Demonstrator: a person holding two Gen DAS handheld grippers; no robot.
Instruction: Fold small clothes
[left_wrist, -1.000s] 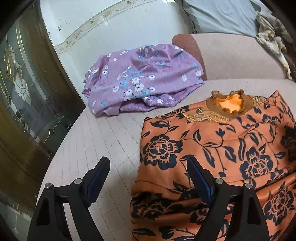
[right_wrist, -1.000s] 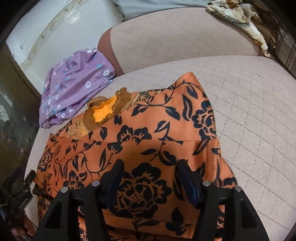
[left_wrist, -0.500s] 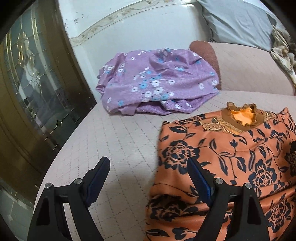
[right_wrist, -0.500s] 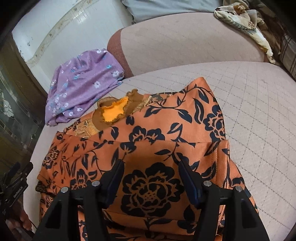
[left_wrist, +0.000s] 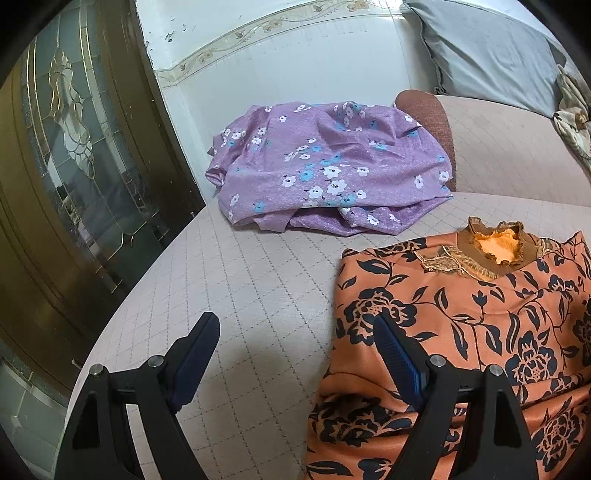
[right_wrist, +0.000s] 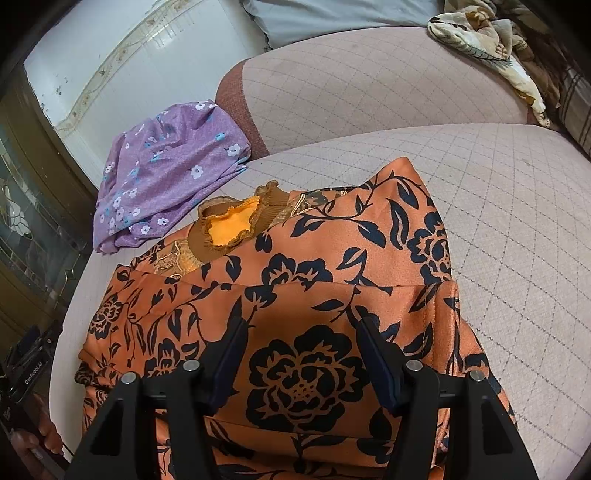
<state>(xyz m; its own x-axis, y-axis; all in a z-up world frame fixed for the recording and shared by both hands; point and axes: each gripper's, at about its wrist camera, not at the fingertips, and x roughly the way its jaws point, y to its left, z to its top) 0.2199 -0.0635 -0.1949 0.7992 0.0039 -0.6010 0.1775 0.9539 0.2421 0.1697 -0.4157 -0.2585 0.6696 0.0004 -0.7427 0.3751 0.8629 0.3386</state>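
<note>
An orange top with black flowers (left_wrist: 480, 332) lies on the quilted sofa seat (left_wrist: 240, 295), its sides folded in and its brown collar (left_wrist: 495, 247) at the far end. My left gripper (left_wrist: 295, 336) is open and empty, above the seat at the top's left edge; its right finger overlaps the cloth. In the right wrist view my right gripper (right_wrist: 301, 332) is open and empty, held low over the folded top (right_wrist: 303, 295). A crumpled purple floral garment (left_wrist: 325, 166) lies at the seat's far left and also shows in the right wrist view (right_wrist: 166, 177).
A dark glass-panelled door (left_wrist: 74, 184) stands left of the sofa. The sofa backrest (right_wrist: 369, 85) rises behind the clothes, with a grey pillow (left_wrist: 480, 51) and a patterned cloth (right_wrist: 487, 40) on it. The left gripper's body and a hand (right_wrist: 29, 424) show at bottom left.
My left gripper has moved left and back off the orange top, which now lies further right in its view. My right gripper has pulled back slightly. Both stay open.
</note>
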